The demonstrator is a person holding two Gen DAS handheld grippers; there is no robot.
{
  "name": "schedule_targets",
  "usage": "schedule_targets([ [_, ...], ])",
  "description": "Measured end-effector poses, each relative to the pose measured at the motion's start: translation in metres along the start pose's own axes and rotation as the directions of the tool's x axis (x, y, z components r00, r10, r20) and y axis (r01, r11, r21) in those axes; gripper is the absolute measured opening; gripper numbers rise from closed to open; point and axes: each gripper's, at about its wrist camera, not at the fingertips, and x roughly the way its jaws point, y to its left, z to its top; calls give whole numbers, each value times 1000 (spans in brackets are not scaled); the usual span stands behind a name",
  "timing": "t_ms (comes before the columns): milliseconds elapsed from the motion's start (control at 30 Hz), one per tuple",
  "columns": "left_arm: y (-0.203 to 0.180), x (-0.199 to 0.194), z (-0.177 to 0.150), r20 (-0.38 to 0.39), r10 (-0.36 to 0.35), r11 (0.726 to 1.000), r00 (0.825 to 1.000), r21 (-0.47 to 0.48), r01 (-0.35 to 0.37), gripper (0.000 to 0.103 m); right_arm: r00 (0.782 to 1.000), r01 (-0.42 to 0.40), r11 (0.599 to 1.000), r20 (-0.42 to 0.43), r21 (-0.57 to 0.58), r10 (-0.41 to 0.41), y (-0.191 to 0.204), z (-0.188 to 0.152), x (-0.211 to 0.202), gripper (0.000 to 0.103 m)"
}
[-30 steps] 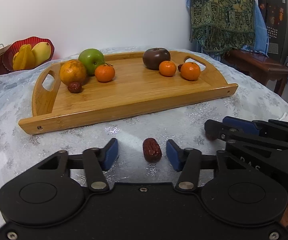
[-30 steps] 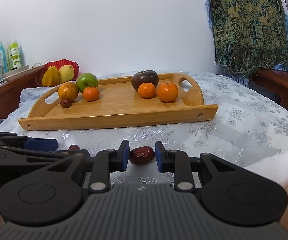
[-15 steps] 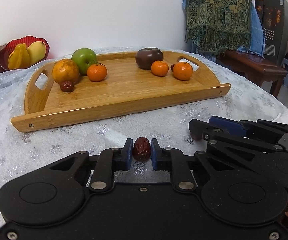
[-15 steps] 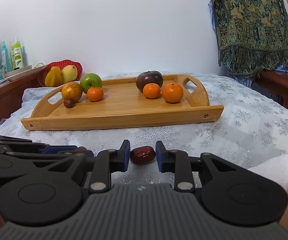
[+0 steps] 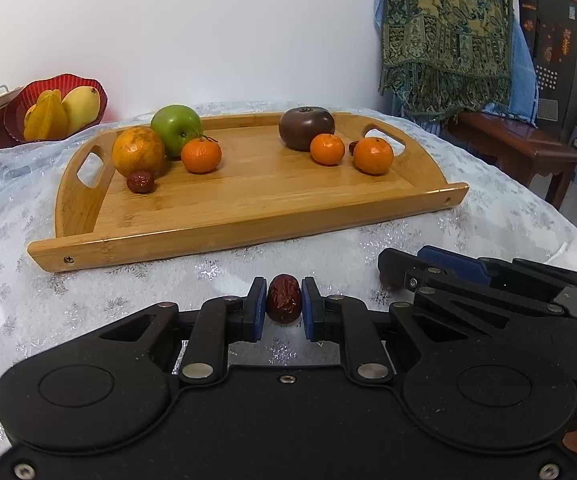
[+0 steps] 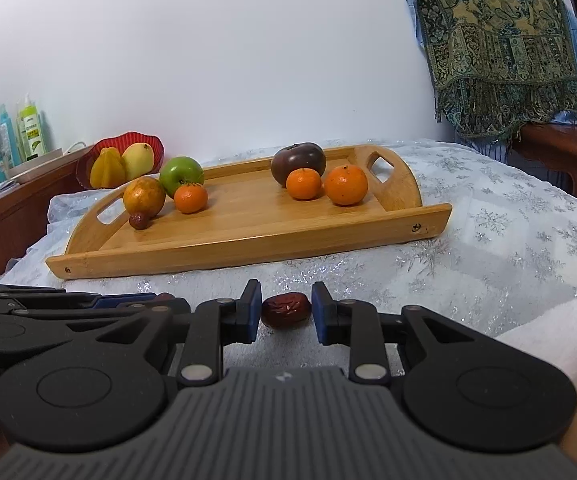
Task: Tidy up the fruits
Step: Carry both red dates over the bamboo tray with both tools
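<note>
Wrinkled oval date (image 5: 284, 298), glossy red-brown

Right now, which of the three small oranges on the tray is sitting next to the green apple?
The left orange, just in front of the green apple. The other two sit at the tray's right end by the dark fruit.

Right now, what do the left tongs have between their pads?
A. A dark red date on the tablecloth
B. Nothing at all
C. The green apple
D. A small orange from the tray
A: in the left wrist view the left tongs are shut on the dark red date, which sits on the tablecloth in front of the wooden tray.
</note>
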Motion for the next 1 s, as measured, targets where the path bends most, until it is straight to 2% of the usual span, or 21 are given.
schedule_targets([
  [333,5,2,11,10,18,999,1000,-46,-17,16,999,-14,1000,30,-2,14,2,9,4,32],
  [633,11,6,28,27,31,996,999,-86,-28,17,995,-18,999,93,-39,21,5,26,10,32],
  [1000,19,12,46,49,66,992,997,-110,-60,17,992,-45,997,114,-62,51,9,43,24,32],
])
